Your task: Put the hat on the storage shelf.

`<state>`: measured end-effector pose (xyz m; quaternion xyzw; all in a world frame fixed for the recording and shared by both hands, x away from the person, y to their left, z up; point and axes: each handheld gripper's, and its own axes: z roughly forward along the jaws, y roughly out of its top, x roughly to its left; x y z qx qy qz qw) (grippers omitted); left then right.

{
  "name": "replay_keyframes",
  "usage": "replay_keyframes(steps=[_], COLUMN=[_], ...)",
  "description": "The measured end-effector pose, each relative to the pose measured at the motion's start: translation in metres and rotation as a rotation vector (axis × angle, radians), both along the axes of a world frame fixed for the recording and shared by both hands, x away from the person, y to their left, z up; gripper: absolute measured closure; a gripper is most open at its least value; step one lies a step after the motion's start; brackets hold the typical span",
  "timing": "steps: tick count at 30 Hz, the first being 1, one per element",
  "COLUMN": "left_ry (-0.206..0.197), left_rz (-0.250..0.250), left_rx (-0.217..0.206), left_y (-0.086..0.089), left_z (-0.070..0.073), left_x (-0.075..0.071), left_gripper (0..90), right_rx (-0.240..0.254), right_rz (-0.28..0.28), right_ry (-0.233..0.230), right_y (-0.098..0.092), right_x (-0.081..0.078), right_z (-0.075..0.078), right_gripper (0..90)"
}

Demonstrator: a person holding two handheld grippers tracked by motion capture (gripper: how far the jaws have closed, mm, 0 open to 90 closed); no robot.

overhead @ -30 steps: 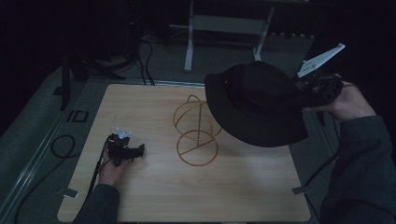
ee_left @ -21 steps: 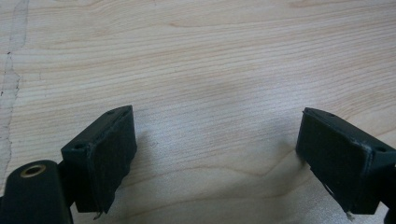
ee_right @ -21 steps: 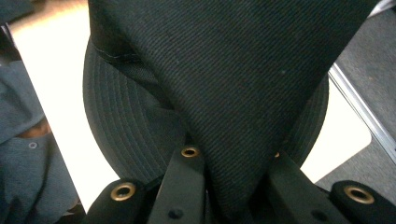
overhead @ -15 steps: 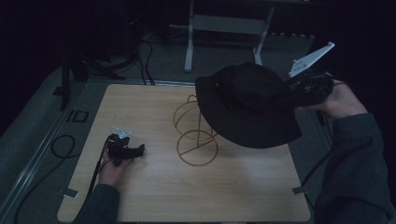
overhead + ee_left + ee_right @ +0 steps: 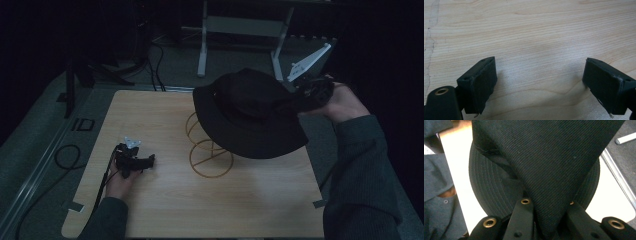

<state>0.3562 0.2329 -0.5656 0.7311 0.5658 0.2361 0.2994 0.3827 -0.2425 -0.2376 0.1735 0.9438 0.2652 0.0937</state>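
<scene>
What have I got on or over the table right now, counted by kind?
Black bucket hat: 1, held over the table
Gold wire hat stand: 1
Handheld grippers: 2, left gripper and right gripper
Total: 4

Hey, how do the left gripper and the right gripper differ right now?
The left gripper rests low on the light wooden table, while the right gripper is raised above the table's far right side. The left gripper's jaws stand wide apart with nothing between them; the right gripper's jaws pinch the black fabric bucket hat. Both are black and hand-held.
</scene>
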Motion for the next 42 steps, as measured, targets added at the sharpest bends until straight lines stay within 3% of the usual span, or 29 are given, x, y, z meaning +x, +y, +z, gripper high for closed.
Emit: replay_keyframes(steps=[21,42], left_ry=[0.0,0.0], left_rz=[0.0,0.0], left_rx=[-0.001,-0.001], left_y=[0.0,0.0], left_z=[0.0,0.0], left_x=[0.0,0.0], left_gripper=[12.5,12.5], right_rx=[-0.018,-0.069], right_rz=[0.066,0.068], right_ry=[0.058,0.117], right_y=[0.046,0.083], right_x=[0.017,0.03], right_z=[-0.022,-0.049], right_gripper=[85.5,75.8])
